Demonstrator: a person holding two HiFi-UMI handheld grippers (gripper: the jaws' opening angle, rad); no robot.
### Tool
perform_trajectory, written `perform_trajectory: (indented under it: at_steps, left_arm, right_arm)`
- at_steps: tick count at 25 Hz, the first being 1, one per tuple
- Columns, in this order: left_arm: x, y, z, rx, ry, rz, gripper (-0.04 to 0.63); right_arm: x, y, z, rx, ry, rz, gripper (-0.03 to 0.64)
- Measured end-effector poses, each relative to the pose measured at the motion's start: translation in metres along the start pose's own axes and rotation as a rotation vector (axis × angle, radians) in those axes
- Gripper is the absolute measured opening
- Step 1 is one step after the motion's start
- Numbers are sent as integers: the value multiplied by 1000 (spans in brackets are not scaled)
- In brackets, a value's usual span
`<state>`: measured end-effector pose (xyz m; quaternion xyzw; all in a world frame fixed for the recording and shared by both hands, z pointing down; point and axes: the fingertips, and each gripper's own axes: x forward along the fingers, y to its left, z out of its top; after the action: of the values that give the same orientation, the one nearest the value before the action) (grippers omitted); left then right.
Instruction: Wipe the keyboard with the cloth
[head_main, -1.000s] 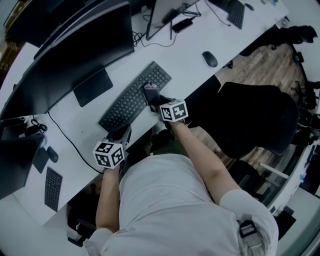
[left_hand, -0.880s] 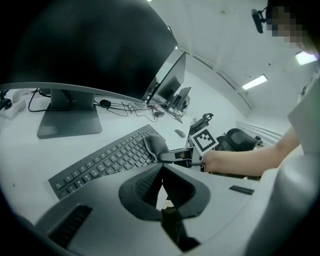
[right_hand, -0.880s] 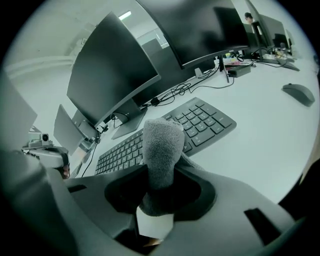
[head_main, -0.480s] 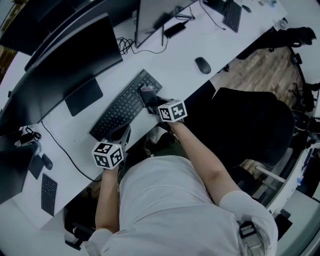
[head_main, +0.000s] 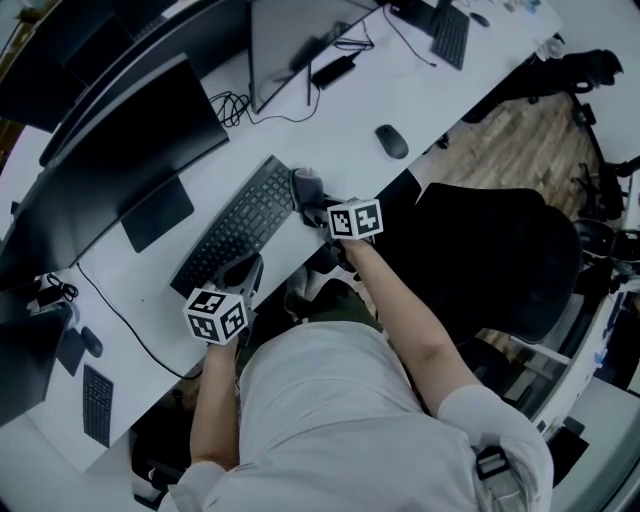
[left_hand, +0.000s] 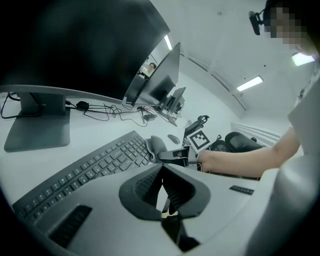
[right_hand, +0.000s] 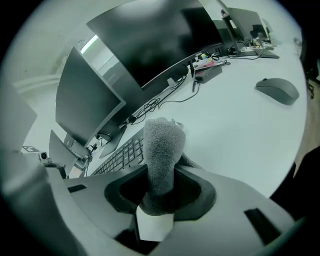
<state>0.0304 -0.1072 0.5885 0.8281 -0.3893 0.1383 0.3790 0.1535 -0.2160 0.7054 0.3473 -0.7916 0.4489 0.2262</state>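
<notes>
The black keyboard (head_main: 235, 232) lies slantwise on the white desk (head_main: 330, 110), in front of a dark monitor. The grey cloth (head_main: 305, 185) stands bunched at the keyboard's right end, with my right gripper (head_main: 315, 208) shut on it. In the right gripper view the cloth (right_hand: 162, 147) sticks up between the jaws, with the keyboard (right_hand: 122, 154) just left of it. My left gripper (head_main: 245, 272) hovers at the keyboard's near left edge. Its jaws are shut with nothing between them (left_hand: 162, 189). From the left gripper view, the keyboard (left_hand: 85, 170), cloth (left_hand: 157, 146) and right gripper (left_hand: 176, 156) lie ahead.
A grey mouse (head_main: 391, 141) lies on the desk right of the keyboard. Monitors on stands (head_main: 157, 213) and cables (head_main: 235, 105) fill the far side. A black office chair (head_main: 490, 250) is at my right. A small second keyboard (head_main: 97, 403) sits at the near left.
The right gripper has carried the cloth along the keys to the keyboard's right end. The left gripper has stayed at the near left edge. The head view has shifted.
</notes>
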Motion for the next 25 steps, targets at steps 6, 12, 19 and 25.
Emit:
perform_trajectory:
  at_steps: [6, 12, 19, 25]
  left_arm:
    - [1, -13, 20, 38, -29, -52, 2]
    - [-8, -32, 58, 101, -95, -123, 2]
    - [-27, -67, 99, 226, -150, -203, 2]
    - [-51, -101, 126, 351, -192, -262, 2]
  right_arm:
    - [-29, -6, -2, 52, -82, -40, 146]
    - [-89, 21, 11, 77, -277, -74, 144]
    - [-179, 74, 17, 48, -483, -119, 144]
    - [-242, 120, 10, -39, -619, -183, 144]
